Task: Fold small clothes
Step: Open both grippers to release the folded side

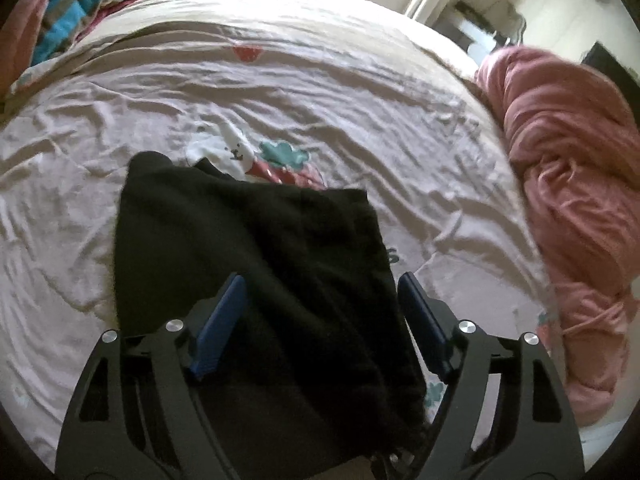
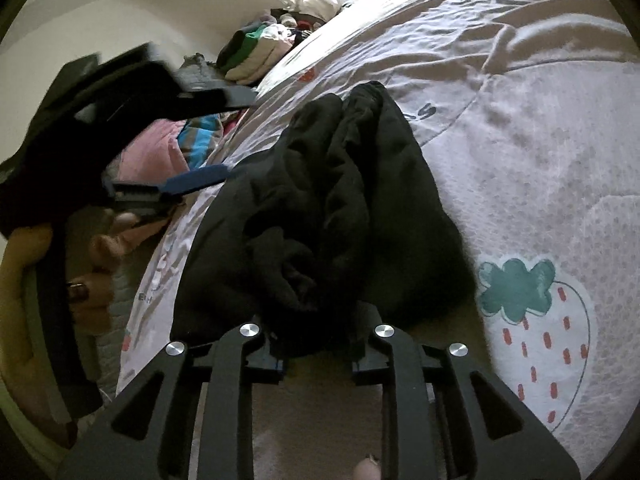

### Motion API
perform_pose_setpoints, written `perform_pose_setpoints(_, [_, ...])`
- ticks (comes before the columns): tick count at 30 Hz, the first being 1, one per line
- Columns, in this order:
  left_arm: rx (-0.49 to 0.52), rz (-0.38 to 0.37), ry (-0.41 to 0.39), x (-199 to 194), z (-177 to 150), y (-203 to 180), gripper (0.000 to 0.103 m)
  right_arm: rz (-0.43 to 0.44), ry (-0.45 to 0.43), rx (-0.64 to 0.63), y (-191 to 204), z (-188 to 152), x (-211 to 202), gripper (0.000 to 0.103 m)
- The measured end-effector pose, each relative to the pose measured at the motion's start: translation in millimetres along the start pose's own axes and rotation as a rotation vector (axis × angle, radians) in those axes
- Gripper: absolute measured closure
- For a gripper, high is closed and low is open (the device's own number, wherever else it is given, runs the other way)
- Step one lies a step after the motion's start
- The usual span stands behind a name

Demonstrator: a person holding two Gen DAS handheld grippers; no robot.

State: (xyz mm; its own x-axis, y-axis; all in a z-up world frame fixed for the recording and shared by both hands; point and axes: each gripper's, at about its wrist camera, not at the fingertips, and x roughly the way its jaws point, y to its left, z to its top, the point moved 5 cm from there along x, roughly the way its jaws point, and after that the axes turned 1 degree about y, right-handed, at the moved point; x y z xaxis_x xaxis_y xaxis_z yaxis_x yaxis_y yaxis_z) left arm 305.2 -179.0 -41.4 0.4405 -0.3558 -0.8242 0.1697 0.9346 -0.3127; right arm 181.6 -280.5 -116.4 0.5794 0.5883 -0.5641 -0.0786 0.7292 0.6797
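A black garment is spread on the bedsheet, bunched into folds, with its long axis running from the near edge of the bed toward the far side. The left gripper is held wide above its near end, the pads clear of the cloth. In the right wrist view the right gripper is seen narrow at a near fold; its fingertips are buried in cloth, so a grip cannot be told. Both grippers are judged about equally near.
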Motion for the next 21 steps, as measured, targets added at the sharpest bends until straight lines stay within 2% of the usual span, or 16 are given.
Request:
perform_pose_setpoints(5, [-0.021, 0.037, -0.076, -25.2, -9.9, 25.8, 0.031, -0.014, 0.020, -0.001, 0.9, -0.9, -5.1, 0.070])
perform_pose_setpoints(9, [-0.021, 0.130, -0.093, -27.2, -28.9, 53.5, 0.031, -0.008, 0.045, -0.030, 6.3, -1.0, -18.0, 0.047])
perform_pose_setpoints(10, [-0.024, 0.143, -0.095, -26.3, -34.0, 59.2, 0.031, -0.013, 0.042, -0.035, 6.5, -0.4, -23.8, 0.045])
perform_pose_setpoints(13, [-0.021, 0.166, -0.084, -20.4, -49.2, 72.1, 0.031, -0.072, -0.054, -0.071, 9.7, 22.1, -49.8, 0.041])
perform_pose_setpoints(15, [-0.015, 0.166, -0.071, -14.6, -57.8, 76.7, 0.031, -0.076, -0.065, -0.101, 13.9, 37.2, -50.4, 0.038])
perform_pose_setpoints(17, [-0.017, 0.156, -0.072, -12.1, -62.4, 77.4, 0.031, -0.088, 0.006, -0.144, 17.8, 57.2, -33.3, 0.038])
perform_pose_setpoints(21, [-0.016, 0.137, -0.076, -13.8, -65.1, 78.4, 0.031, -0.103, 0.088, -0.167, 18.8, 83.7, 2.5, 0.037])
